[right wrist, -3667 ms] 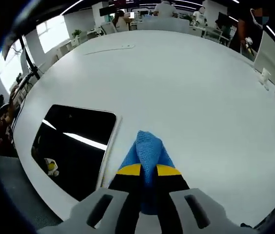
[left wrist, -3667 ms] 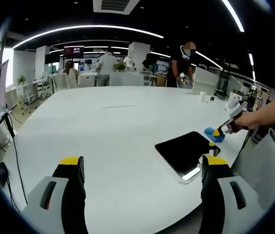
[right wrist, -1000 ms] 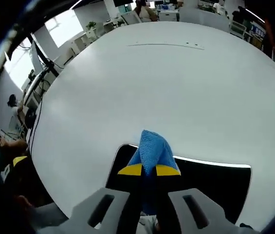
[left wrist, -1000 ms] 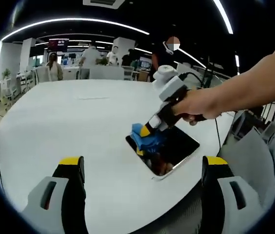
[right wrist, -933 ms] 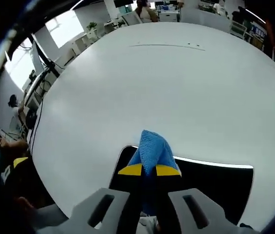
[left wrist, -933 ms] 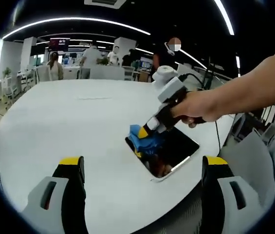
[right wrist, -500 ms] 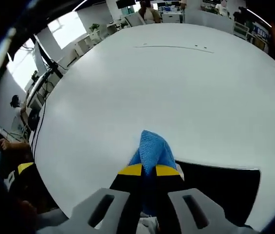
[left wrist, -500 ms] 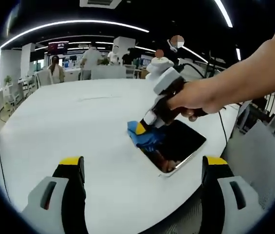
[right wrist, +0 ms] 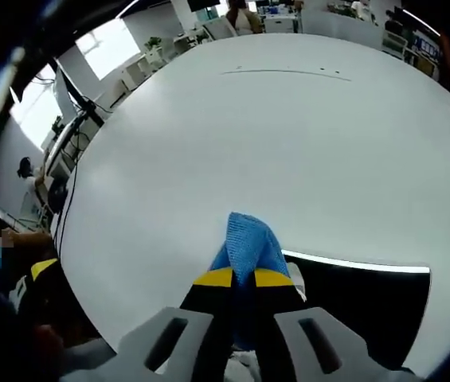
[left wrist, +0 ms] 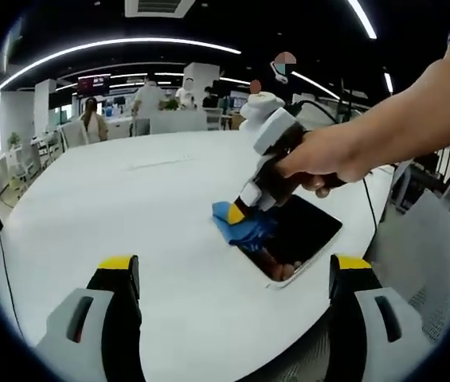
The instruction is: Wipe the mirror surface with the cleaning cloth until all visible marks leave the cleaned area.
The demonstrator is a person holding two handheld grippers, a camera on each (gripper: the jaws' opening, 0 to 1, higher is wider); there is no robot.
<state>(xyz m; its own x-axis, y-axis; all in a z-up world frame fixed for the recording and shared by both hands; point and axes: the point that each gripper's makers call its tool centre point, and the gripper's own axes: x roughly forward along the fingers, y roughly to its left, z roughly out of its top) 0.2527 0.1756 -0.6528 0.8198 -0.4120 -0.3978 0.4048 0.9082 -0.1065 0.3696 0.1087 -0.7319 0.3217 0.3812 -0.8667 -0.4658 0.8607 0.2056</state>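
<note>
In the left gripper view, the left gripper (left wrist: 232, 278) is hovering with its jaws spread wide and holding nothing, while ahead of it a hand (left wrist: 320, 159) is pressing the right gripper (left wrist: 239, 213) with the blue cloth (left wrist: 240, 227) onto the near corner of the dark mirror (left wrist: 300, 236) lying on the white table (left wrist: 129, 207). In the right gripper view, the right gripper (right wrist: 243, 278) is pinching the cloth (right wrist: 246, 243) tightly between its jaws, the cloth sitting at the mirror's (right wrist: 368, 306) left corner, with the table (right wrist: 288, 143) stretching beyond.

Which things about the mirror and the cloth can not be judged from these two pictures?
- Marks on the mirror: too small and dark in the left gripper view.
- Mirror near part: hidden by the right tool and cut off by the edge in the right gripper view.
- Where the cloth touches the mirror: hidden under the cloth itself.
- Cloth lower part: hidden between the tool's jaws.
</note>
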